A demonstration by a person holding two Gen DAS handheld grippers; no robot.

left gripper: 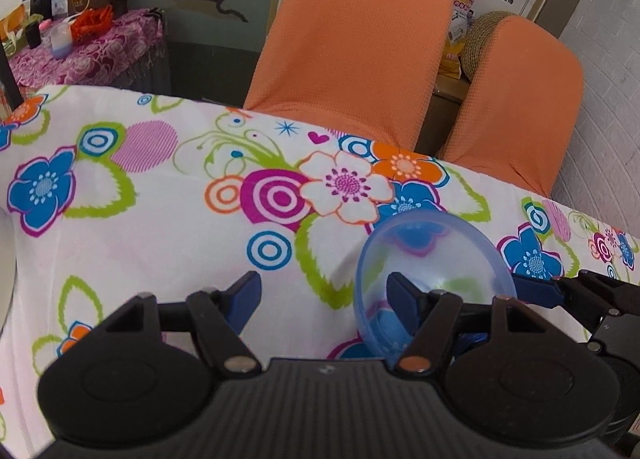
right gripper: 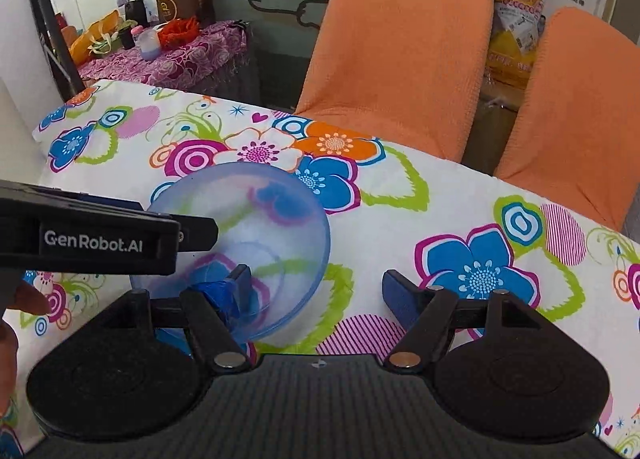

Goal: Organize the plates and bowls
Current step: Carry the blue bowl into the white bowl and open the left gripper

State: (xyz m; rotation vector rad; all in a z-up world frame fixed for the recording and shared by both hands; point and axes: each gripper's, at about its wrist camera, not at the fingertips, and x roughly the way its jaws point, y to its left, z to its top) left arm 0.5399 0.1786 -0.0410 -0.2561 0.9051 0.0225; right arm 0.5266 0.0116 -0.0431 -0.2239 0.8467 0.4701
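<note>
1. The left gripper [left gripper: 324, 295] hovers low over the desk [left gripper: 160, 227], its jaws spread wide. Nothing sits between them; its right finger merely overlaps the bowl in that view.
2. The translucent blue bowl [right gripper: 256, 227] is tilted up on its side above the flowered cloth, between the two tools. I cannot tell what carries it: in the right wrist view, the left tool's black body reaches to its rim and the right gripper's left finger shows through its wall.
3. The right gripper [right gripper: 316, 291] also has its jaws wide apart, with bare cloth between the tips.
4. My judgement: the sorting is at an early or middle stage. No plates, stack or rack appear, so the bowl's destination is unseen and it remains unplaced.
</note>
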